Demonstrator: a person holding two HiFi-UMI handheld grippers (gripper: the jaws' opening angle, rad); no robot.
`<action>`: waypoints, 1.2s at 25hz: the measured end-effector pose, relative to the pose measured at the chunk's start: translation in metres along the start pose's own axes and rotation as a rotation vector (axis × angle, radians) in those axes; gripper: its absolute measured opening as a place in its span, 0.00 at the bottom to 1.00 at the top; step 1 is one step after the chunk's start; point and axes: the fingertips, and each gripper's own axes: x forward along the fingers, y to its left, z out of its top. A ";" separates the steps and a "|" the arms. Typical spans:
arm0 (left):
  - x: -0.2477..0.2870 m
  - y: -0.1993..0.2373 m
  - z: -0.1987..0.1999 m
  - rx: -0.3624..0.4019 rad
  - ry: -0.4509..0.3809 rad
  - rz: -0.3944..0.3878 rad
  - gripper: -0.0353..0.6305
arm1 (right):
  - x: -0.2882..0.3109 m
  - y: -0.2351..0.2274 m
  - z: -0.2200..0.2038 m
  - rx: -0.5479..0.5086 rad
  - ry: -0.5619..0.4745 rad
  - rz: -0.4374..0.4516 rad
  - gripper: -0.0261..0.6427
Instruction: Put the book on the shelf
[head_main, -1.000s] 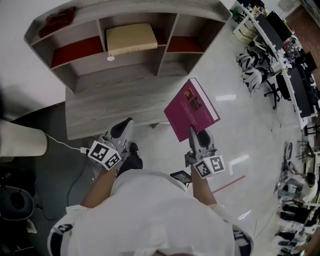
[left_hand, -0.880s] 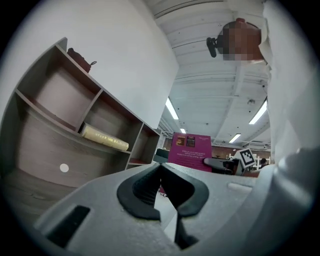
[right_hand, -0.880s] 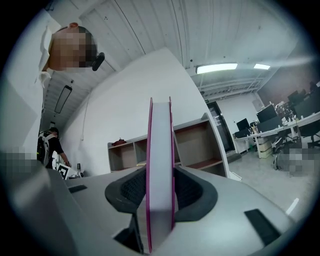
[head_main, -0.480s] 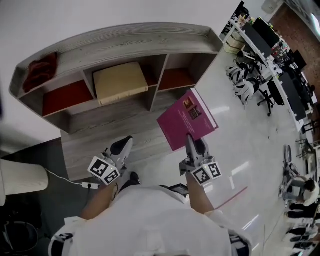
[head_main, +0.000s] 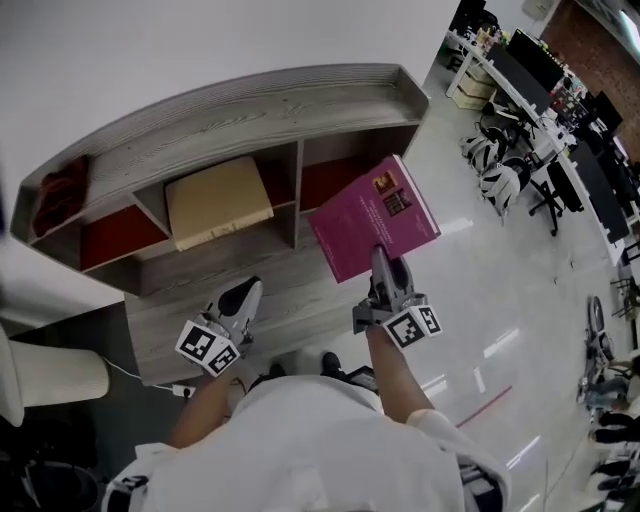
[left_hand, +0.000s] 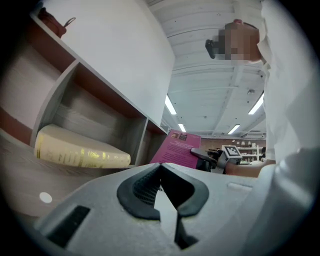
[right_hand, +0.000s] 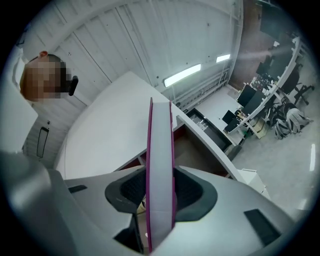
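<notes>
My right gripper (head_main: 382, 268) is shut on the near edge of a magenta book (head_main: 373, 217). It holds the book flat in the air in front of the right compartment of a grey wooden shelf (head_main: 230, 110). In the right gripper view the book's page edge (right_hand: 161, 165) stands upright between the two dark pads, with the shelf top behind it. My left gripper (head_main: 240, 297) hangs lower left over the shelf's bottom board, jaws shut with nothing in them (left_hand: 159, 186). The left gripper view shows the book (left_hand: 177, 150) to the right.
A cream book (head_main: 218, 201) lies flat in the middle compartment. A dark red item (head_main: 60, 190) sits on the shelf top at far left. A white stool (head_main: 55, 375) stands at lower left. Desks, chairs and helmets (head_main: 500, 165) line the glossy floor to the right.
The view has shifted closer to the shelf. My right gripper has carried the magenta book forward and up, from beside the bottom board to in front of the right compartment.
</notes>
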 end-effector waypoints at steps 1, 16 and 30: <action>0.005 0.004 0.005 0.013 -0.006 0.015 0.08 | 0.006 -0.008 0.001 0.012 -0.003 0.002 0.26; 0.021 0.023 0.006 0.035 -0.011 0.125 0.08 | 0.068 -0.083 0.002 0.079 0.017 -0.044 0.26; 0.019 0.022 -0.003 0.023 -0.010 0.147 0.08 | 0.119 -0.108 -0.003 0.012 0.069 -0.039 0.26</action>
